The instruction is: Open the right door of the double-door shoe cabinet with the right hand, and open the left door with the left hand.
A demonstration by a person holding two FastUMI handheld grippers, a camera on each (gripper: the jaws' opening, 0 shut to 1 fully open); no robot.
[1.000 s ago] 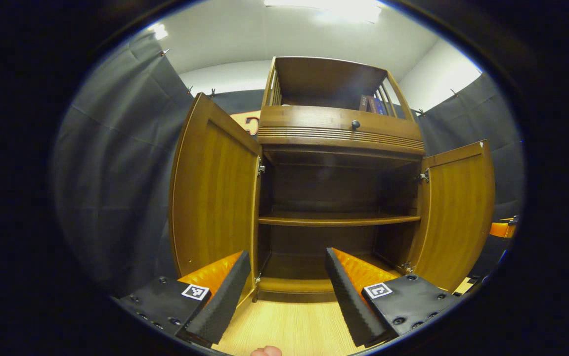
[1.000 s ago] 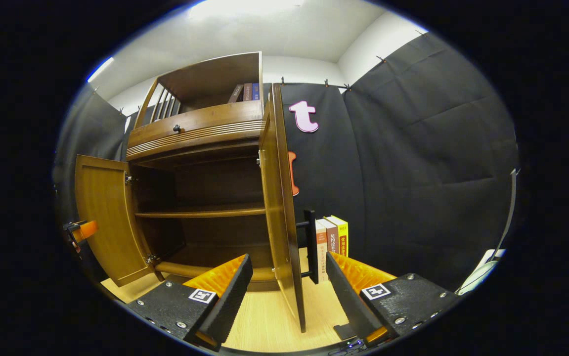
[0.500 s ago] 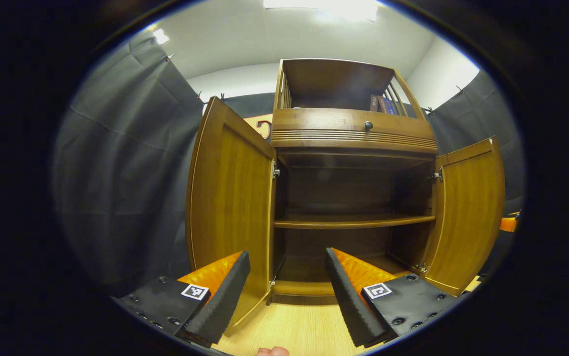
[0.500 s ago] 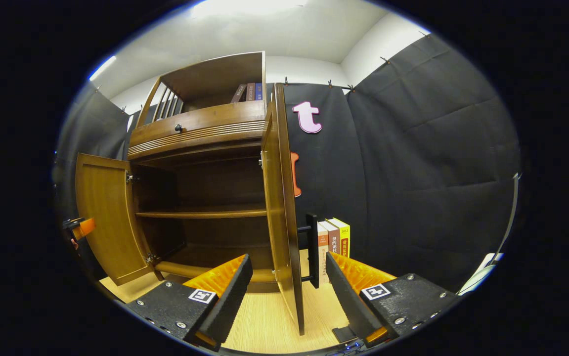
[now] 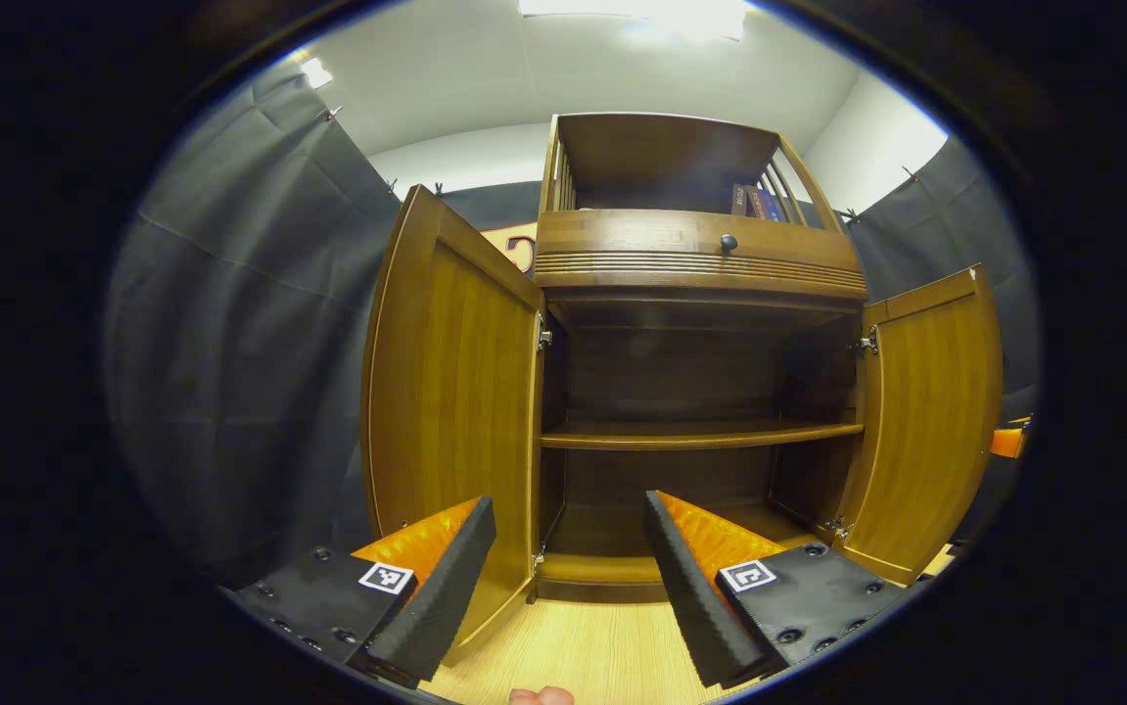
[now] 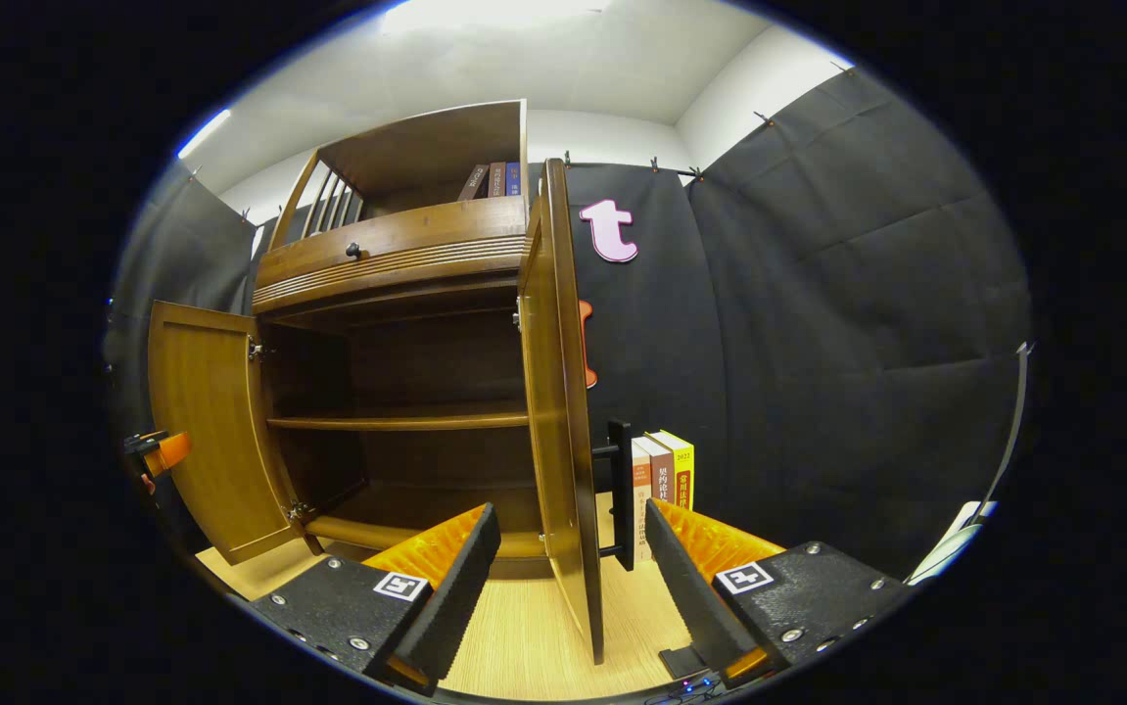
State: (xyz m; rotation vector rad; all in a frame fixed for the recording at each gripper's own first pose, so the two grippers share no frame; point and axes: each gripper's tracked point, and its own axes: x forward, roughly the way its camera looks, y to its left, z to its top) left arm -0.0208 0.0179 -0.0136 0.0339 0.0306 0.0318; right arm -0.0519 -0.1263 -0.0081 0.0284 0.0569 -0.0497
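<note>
1. The left gripper [image 5: 568, 578] has its fingers spread wide and holds nothing. The left door [image 5: 450, 411] of the shoe cabinet [image 5: 700, 284] stands swung out just past its left finger, apart from it, and the lower compartment lies open straight ahead between the fingers.
2. The right gripper [image 6: 568, 587] is spread just as wide and grips nothing. The right door [image 6: 558, 411] stands edge-on between its fingers but beyond their tips, touching neither, with its black handle [image 6: 619, 494] on the far face.
3. In the left gripper view the right door's [image 5: 930, 421] outer face is turned away, and the far gripper [image 5: 1006, 443] beside it is only a sliver at the view's edge. A fingertip [image 5: 541, 696] is cut off at the bottom edge.
4. Books [image 6: 666, 480] stand on the floor [image 6: 524, 636] behind the right door, partly hidden by the handle.
5. Since half a second ago the left door sits slightly farther left; the right gripper view has hardly changed.
</note>
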